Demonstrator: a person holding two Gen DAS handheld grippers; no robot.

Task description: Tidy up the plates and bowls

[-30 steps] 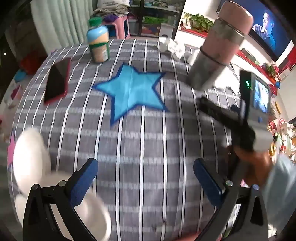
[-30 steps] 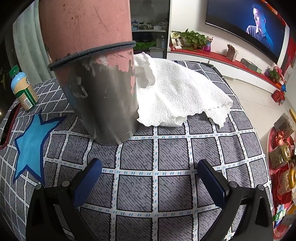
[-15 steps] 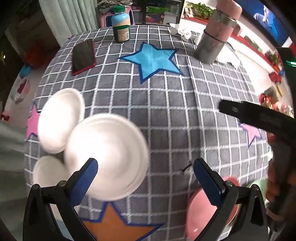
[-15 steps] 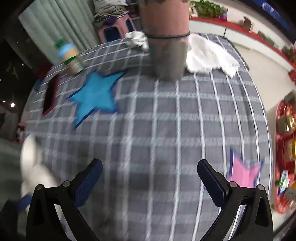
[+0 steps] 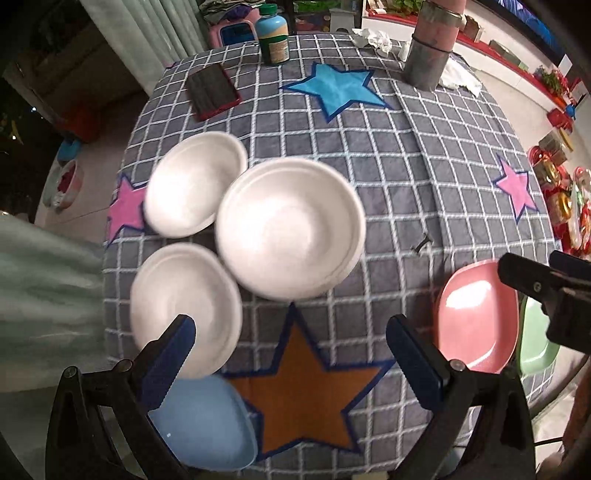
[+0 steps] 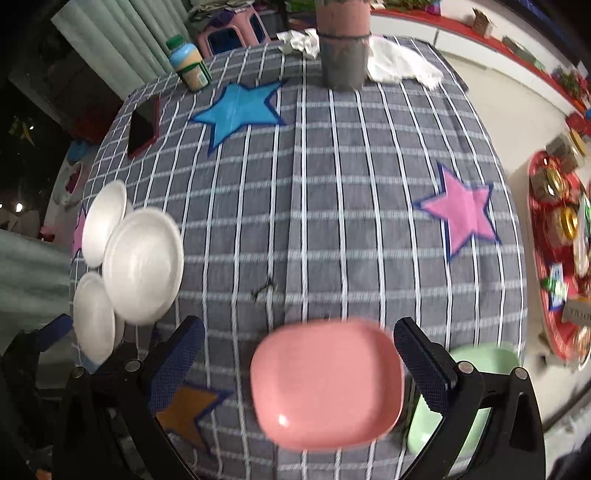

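Note:
Three white round bowls lie on the left of the checked tablecloth: a large one (image 5: 290, 229), one behind it (image 5: 194, 188) and one nearer (image 5: 184, 308). A light blue bowl (image 5: 205, 422) sits at the near edge, partly under my left gripper's (image 5: 291, 363) left finger. That gripper is open, held above the orange star. A pink square plate (image 6: 327, 384) and a green plate (image 6: 480, 363) lie at the near right. My right gripper (image 6: 299, 363) is open, its fingers either side of the pink plate and above it. The white bowls (image 6: 142, 264) also show in the right wrist view.
At the far side stand a pink and grey flask (image 5: 430, 48), a white cloth (image 5: 458, 75), crumpled tissue (image 5: 373, 37), a bottle with a green cap (image 5: 273, 35) and a phone in a red case (image 5: 212, 90). A red tray of jars (image 6: 557, 236) lies beyond the right edge.
Both grippers have pulled back and up from the far side of the table to the near edge. The bowls and plates have come into view. Both stay open.

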